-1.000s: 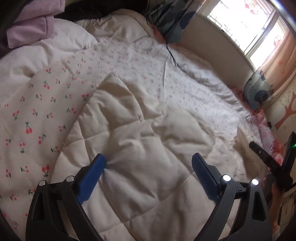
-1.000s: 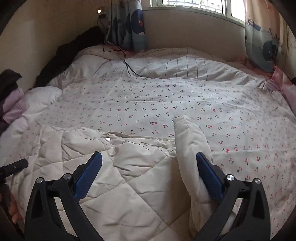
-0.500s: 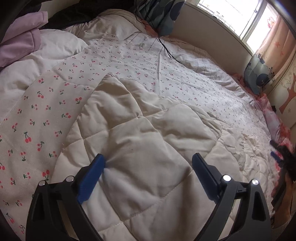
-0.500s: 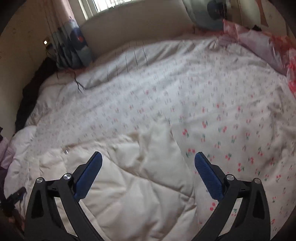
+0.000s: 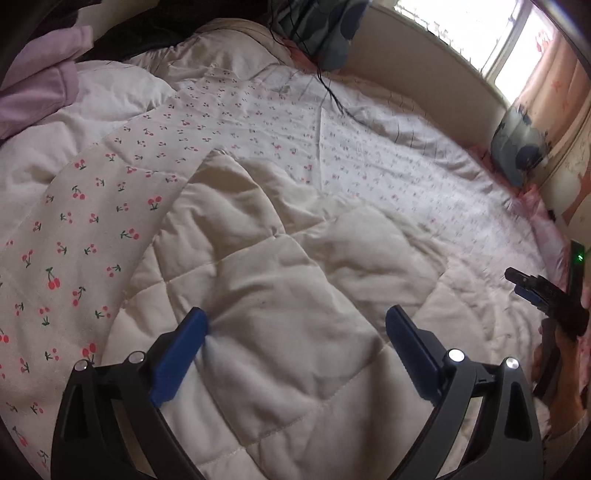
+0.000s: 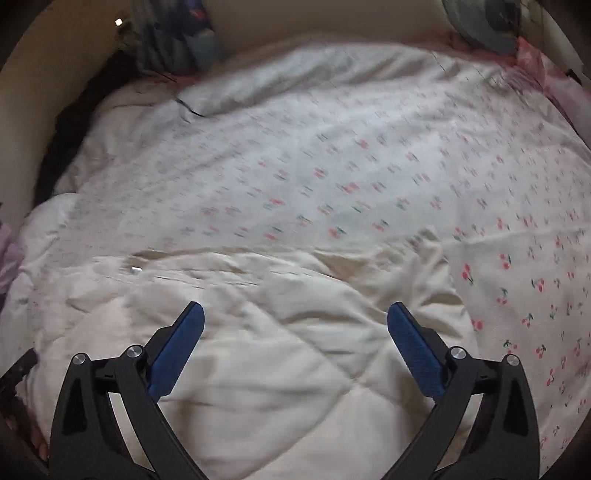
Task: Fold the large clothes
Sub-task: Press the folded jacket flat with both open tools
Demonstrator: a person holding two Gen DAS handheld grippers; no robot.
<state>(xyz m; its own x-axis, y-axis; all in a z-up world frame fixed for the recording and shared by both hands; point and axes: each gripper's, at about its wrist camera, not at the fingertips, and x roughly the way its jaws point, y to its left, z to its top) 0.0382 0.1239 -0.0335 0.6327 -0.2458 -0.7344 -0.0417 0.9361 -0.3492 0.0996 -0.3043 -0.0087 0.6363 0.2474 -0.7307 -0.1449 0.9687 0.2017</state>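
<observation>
A cream quilted garment (image 5: 295, 258) lies spread and rumpled on the bed. My left gripper (image 5: 295, 314) hovers open just above its near part, with nothing between the blue pads. My right gripper (image 6: 295, 310) is open too, over the same garment (image 6: 258, 369), whose far edge carries a small metal snap (image 6: 135, 270). In the left wrist view the right gripper (image 5: 532, 291) shows at the right edge, held by a hand. The right wrist view is motion-blurred.
A cherry-print sheet (image 5: 92, 221) covers the bed (image 6: 332, 166) around the garment. Lilac clothing (image 5: 37, 85) and dark clothes (image 5: 147, 29) are piled at the far left. A black cable (image 5: 332, 96) trails over the sheet. Patterned cushions (image 5: 521, 151) sit under the window.
The sleeve that stood up beside my right gripper's finger now lies flat on the garment. The right gripper has swung over the bed and come nearer. The left gripper barely shifted.
</observation>
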